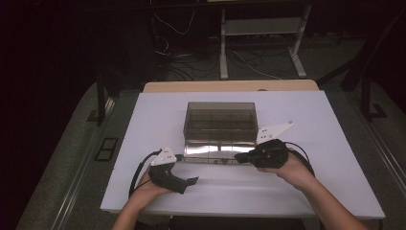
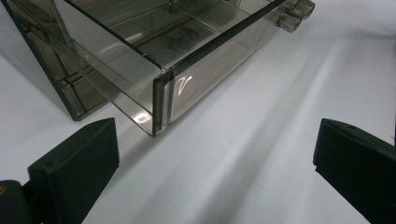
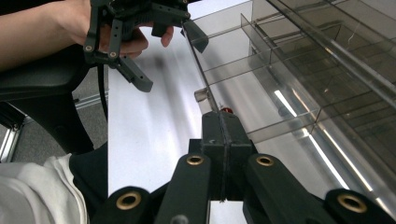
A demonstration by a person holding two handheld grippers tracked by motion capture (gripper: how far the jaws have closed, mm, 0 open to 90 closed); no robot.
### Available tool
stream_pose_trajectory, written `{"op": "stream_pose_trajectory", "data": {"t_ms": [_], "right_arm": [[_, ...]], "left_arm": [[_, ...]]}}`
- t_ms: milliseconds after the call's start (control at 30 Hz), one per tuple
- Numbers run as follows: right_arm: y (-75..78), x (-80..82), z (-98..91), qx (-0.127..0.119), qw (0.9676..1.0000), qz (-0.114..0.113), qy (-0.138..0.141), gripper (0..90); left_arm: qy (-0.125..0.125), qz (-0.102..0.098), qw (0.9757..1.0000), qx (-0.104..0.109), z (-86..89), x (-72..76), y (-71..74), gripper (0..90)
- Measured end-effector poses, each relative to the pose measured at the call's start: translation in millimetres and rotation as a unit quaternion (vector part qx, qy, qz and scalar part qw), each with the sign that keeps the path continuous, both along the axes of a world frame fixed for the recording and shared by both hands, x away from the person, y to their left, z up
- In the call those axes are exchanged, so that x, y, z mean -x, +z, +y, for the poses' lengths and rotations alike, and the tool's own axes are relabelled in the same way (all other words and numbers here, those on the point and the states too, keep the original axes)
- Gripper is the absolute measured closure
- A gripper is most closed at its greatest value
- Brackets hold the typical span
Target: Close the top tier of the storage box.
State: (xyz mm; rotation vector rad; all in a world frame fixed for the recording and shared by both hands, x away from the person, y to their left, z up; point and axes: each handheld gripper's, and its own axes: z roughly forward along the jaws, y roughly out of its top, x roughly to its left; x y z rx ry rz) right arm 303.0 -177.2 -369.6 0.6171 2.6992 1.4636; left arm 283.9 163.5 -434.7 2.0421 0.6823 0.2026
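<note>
Presently, the smoked clear drawer box [image 1: 220, 122] stands at the middle of the white surface [image 1: 325, 158], its lower drawer [image 1: 213, 150] pulled out toward the person and divided into compartments. In the right gripper view, the right gripper [image 3: 223, 135] has its jaws pressed fully together on the thin front wall of that drawer, beside a small knob [image 3: 201, 94] on the drawer front. The left gripper [image 1: 184, 181] rests on the surface just beside the drawer's left front corner; in the left gripper view its jaws stand wide apart with nothing between them, the drawer corner [image 2: 161, 100] lying ahead and apart from both. A sleeve [image 3: 35, 191] shows at the lower left of the right gripper view.
</note>
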Motion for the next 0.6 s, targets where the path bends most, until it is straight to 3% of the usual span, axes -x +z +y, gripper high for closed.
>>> {"op": "stream_pose_trajectory", "data": {"t_ms": [267,600], "right_arm": [[-8.5,7.6,-6.0,0.003,1.0000,0.008,-0.005,88.8],[-16.0,9.6,0.3,0.016,0.9999,0.005,-0.003,88.8]], "left_arm": [[0.005,-0.001,1.0000,0.001,0.5,0.3,0.6,0.0],[0.003,0.000,1.0000,0.001,0.2,-0.5,0.3,0.0]]}}
